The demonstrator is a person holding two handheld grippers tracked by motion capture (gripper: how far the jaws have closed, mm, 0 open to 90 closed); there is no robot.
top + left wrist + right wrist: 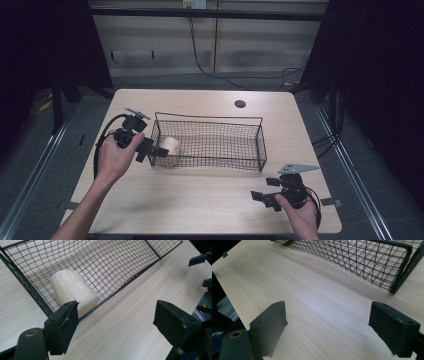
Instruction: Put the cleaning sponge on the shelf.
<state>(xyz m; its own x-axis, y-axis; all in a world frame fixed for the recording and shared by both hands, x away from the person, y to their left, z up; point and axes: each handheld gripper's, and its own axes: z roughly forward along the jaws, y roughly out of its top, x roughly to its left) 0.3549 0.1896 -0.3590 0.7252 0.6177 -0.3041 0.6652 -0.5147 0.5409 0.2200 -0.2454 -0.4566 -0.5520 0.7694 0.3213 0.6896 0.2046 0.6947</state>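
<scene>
The pale sponge-like roll [171, 145] already lies inside the wire basket [210, 120], tucked into the basket's left end near the middle left of the high view, so the placing looks done to me; what seems left is only to draw the hands clear, or to fetch whatever comes next. The left gripper [156, 150] sits just outside that left end, its jaws spread wide and holding nothing. In the left gripper view the roll [72, 291] rests beyond the mesh, just above the jaw at lower left, with the basket wall between it and the jaws, not between them. Down at the lower right of the high view, the right gripper [265, 192] hangs over bare table [200, 200], well apart from the roll, jaws likewise spread and empty.
</scene>
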